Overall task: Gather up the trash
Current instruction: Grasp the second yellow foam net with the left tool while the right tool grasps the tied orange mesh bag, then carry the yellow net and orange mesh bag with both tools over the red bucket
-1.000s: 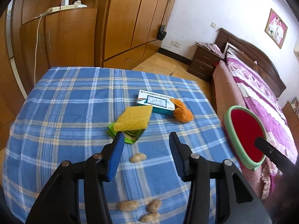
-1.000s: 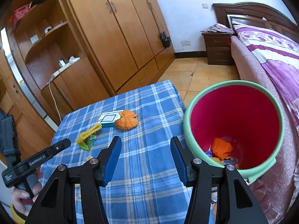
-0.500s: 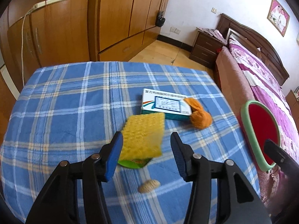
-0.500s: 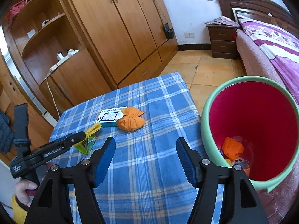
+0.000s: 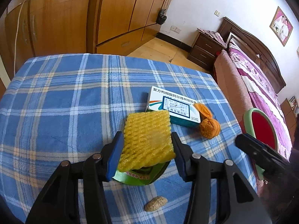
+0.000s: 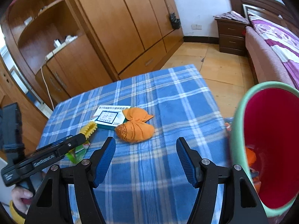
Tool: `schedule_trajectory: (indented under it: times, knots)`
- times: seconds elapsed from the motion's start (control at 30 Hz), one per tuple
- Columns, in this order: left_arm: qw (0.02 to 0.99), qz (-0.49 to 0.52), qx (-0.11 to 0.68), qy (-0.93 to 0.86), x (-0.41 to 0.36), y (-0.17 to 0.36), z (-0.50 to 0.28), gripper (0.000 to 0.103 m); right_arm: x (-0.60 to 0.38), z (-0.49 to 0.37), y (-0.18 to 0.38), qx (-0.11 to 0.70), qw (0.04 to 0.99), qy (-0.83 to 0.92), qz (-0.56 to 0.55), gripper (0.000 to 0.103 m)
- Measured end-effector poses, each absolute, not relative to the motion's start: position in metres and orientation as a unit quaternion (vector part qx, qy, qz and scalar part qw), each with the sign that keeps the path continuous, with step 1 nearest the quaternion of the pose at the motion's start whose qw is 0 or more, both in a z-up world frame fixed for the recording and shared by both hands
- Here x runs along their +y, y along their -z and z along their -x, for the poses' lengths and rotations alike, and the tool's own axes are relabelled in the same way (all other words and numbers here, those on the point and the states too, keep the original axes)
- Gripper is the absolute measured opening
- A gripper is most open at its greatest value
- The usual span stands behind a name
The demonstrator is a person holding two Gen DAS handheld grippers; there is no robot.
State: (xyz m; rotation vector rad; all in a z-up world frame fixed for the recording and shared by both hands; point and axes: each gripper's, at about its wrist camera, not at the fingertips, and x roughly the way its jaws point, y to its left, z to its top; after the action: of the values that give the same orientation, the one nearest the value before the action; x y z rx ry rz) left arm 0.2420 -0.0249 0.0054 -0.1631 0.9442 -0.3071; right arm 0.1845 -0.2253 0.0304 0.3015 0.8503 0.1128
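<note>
A yellow foam net (image 5: 147, 136) lies on a green wrapper (image 5: 139, 175) on the blue plaid table (image 5: 61, 100). My left gripper (image 5: 147, 145) is open, its jaws on either side of the foam net; it also shows in the right wrist view (image 6: 82, 137). A white and teal medicine box (image 5: 173, 107) and an orange cloth bundle (image 5: 208, 126) lie beyond. My right gripper (image 6: 146, 154) is open and empty, above the table just short of the orange bundle (image 6: 135, 128). The green bin with red inside (image 6: 271, 145) stands at the right.
A peanut shell (image 5: 155, 206) lies on the table below my left gripper. The bin holds orange scraps (image 6: 250, 155). Wooden wardrobes (image 6: 115, 24) stand behind the table. A bed (image 5: 261, 85) and nightstand (image 5: 204, 51) are to the right.
My left gripper has moved forward and down until its open jaws flank the yellow foam net. My right gripper has swung left, so the bin now sits at the view's right edge.
</note>
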Motion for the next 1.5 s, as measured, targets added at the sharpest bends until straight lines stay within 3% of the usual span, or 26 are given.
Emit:
schedule_trajectory:
  times: [0.27,0.43,0.5,0.7,1.5]
  knots:
    - [0.878,0.090,0.445,0.152,-0.026,-0.003,-0.244,0.036,-0.202,-0.217,-0.007,0.431,0.893,-0.067,-0.110,0.069]
    - [0.881,0.090,0.438,0.154,-0.028,-0.006,-0.242,0.021,-0.195,-0.226,0.001,0.434,0.893,-0.072,-0.098,0.068]
    - [0.882,0.090,0.436,0.153,-0.029,-0.008,-0.241,0.018,-0.195,-0.226,0.002,0.434,0.892,-0.076,-0.102,0.058]
    - [0.888,0.097,0.424,0.148,-0.024,-0.017,-0.234,0.012,-0.200,-0.220,-0.002,0.428,0.894,-0.081,-0.106,0.045]
    - [0.905,0.127,0.354,0.199,-0.036,-0.088,-0.152,0.012,-0.262,-0.094,-0.099,0.328,0.934,-0.043,-0.130,0.044]
